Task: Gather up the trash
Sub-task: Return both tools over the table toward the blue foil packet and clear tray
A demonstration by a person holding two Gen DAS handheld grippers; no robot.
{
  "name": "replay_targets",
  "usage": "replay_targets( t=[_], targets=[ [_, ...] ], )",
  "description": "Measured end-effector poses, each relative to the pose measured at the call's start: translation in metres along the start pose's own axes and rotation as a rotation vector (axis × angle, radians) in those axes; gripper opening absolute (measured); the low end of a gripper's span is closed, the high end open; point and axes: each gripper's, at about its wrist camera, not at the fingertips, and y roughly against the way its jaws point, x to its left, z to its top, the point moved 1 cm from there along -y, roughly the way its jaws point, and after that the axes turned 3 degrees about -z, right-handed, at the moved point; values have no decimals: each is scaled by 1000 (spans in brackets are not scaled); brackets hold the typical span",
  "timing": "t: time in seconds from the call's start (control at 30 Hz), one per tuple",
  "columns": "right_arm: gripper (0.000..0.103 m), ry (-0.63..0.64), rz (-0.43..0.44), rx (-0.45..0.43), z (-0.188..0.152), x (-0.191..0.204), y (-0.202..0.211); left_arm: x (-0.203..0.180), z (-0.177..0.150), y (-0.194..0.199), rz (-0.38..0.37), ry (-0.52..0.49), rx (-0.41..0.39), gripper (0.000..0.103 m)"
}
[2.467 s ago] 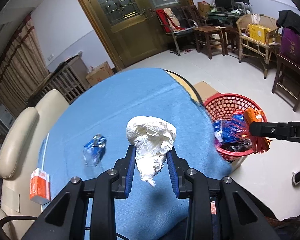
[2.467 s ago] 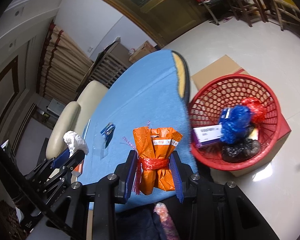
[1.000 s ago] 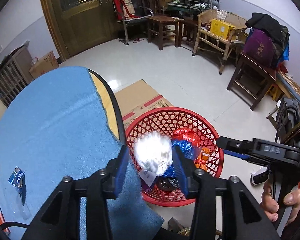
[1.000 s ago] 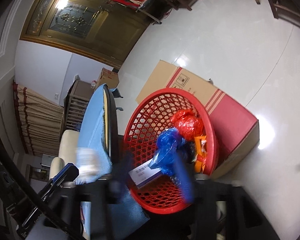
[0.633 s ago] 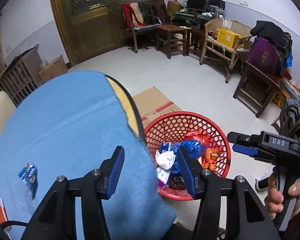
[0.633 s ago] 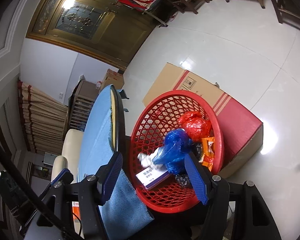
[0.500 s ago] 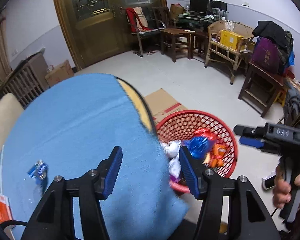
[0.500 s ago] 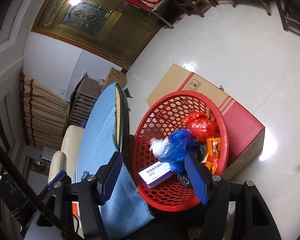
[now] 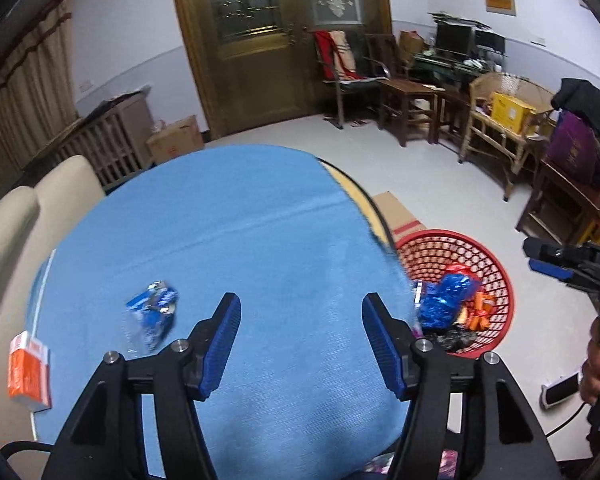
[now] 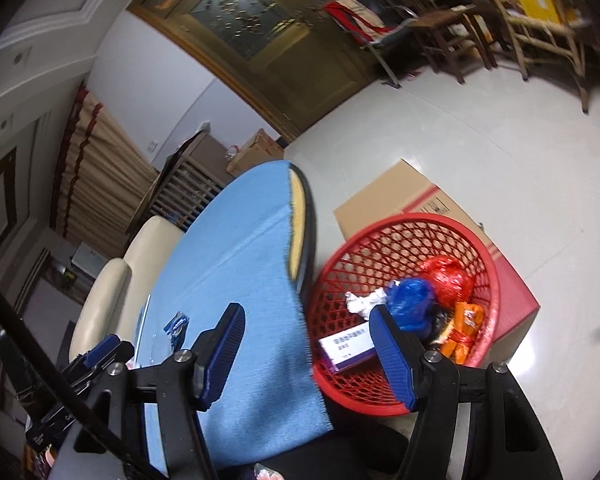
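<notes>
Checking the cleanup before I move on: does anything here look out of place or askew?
Yes. A crumpled blue wrapper and an orange carton lie on the blue tablecloth, not in the red basket.

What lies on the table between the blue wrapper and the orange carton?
In the left wrist view, only bare blue tablecloth lies between the blue wrapper and the orange carton; nothing else sits there.

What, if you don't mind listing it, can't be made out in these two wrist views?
- Blue wrapper on the blue cloth: blurred in the left wrist view, print unreadable.
- White box in the red basket: label too small in the right wrist view.
- Basket's bottom: covered by trash in both views.
- Orange carton: near the left wrist view's rim, distorted; text illegible.
- Right gripper: cut off by the left wrist view's edge.
</notes>
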Motion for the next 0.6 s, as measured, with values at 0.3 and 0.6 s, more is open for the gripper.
replay_targets(
  t=[0.3, 0.6],
  targets=[
    [69, 85, 32, 44, -11, 37, -8, 55, -30, 5, 99, 91, 23, 67],
    [69, 163, 8, 167, -34, 70, -52, 125, -82, 6, 199, 253, 54, 67]
  ],
)
